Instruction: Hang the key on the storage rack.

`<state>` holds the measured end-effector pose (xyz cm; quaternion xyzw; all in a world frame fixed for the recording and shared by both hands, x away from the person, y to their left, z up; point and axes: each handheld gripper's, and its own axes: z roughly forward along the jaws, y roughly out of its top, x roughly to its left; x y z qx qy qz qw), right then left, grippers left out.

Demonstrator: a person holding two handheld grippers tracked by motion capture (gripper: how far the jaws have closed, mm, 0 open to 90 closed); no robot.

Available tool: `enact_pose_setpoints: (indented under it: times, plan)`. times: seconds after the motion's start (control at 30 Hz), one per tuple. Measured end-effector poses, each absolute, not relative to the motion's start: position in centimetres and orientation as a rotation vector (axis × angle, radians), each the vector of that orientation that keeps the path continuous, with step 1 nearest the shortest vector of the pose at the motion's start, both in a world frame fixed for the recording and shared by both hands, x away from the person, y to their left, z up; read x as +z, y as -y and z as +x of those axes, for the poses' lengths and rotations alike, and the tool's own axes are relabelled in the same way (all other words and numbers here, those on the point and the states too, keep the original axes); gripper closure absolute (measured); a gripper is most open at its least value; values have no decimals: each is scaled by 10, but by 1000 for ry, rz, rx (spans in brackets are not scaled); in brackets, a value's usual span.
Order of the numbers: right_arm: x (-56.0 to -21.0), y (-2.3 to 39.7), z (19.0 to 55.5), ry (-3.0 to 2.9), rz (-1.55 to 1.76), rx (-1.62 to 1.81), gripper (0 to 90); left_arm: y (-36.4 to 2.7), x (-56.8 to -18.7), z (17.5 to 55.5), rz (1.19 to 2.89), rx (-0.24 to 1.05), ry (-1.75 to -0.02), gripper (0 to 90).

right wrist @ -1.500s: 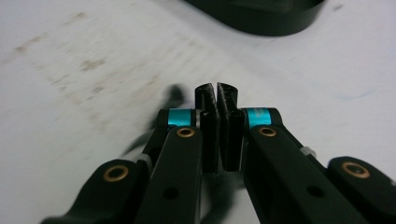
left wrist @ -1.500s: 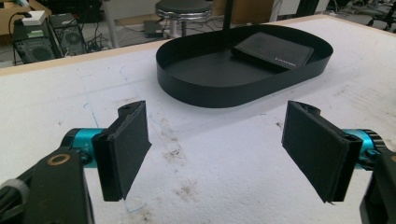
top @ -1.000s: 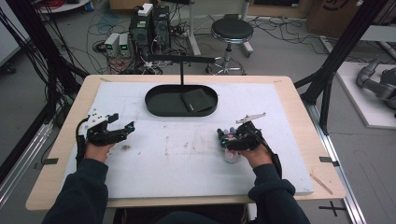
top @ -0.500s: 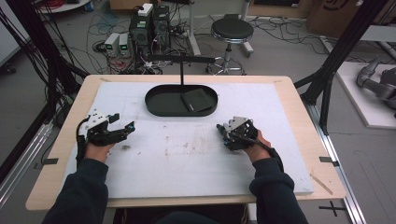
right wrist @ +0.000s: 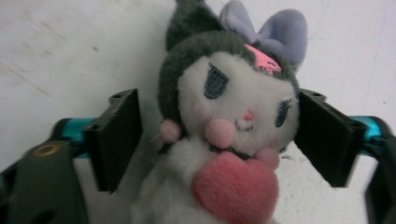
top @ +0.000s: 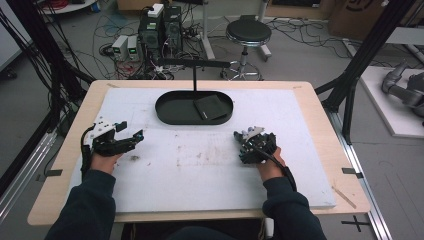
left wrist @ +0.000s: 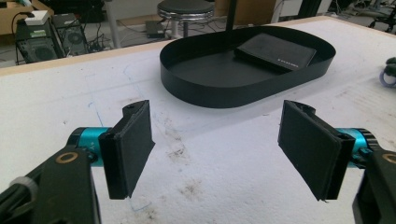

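I am holding two grippers, one in each hand, and working with one plush toy (right wrist: 229,135) on the white foam mat (top: 200,170). Nearest to me, in the right gripper view, my right gripper (right wrist: 219,140) is straddling the toy: its jaws have just been closing in, the toy's head is sitting between the two pads, the right-hand pad is meeting the cheek fur and the left-hand pad is standing just beside the dark hood, so I cannot tell whether they are pressing yet. That view is giving me what the high view is not: a white face, one lilac bow, one pink heart at the chest, three pink pompoms. In the high view the right gripper (top: 255,145) is covering the toy, at the mat's right side. My left gripper (left wrist: 219,149) is idling with its jaws wide apart and nothing between them, low over the mat's left side, well apart from the toy. Farther off, one black oval tray (left wrist: 205,88) is lying on the mat with one dark flat wallet (left wrist: 275,53) inside at its right end; the high view alone is showing one black T-shaped stand (top: 194,70) rising from the tray.
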<state>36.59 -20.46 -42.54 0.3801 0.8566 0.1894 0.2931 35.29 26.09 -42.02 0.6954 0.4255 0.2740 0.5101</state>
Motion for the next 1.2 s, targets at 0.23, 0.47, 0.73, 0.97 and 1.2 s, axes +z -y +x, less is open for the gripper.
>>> enact_pose_setpoints:
  times: [0.23, 0.47, 0.73, 0.97, 1.2]
  plan:
    - [-415, 224, 372, -2303, 1092, 743, 398, -261, -421, 354, 1673, 658, -1028, 261]
    - [-392, 226, 373, -2263, 1024, 912, 401, -261, -421, 353, 1679, 662, -1029, 261]
    - [-364, 220, 387, -2302, 934, 972, 400, -261, -421, 354, 1670, 662, -1030, 261]
    - [-328, 201, 412, -2285, 855, 1002, 400, -262, -420, 353, 1673, 664, -1028, 261]
    - [-303, 182, 442, -2227, 843, 1053, 400, -262, -420, 353, 1669, 662, -1028, 261]
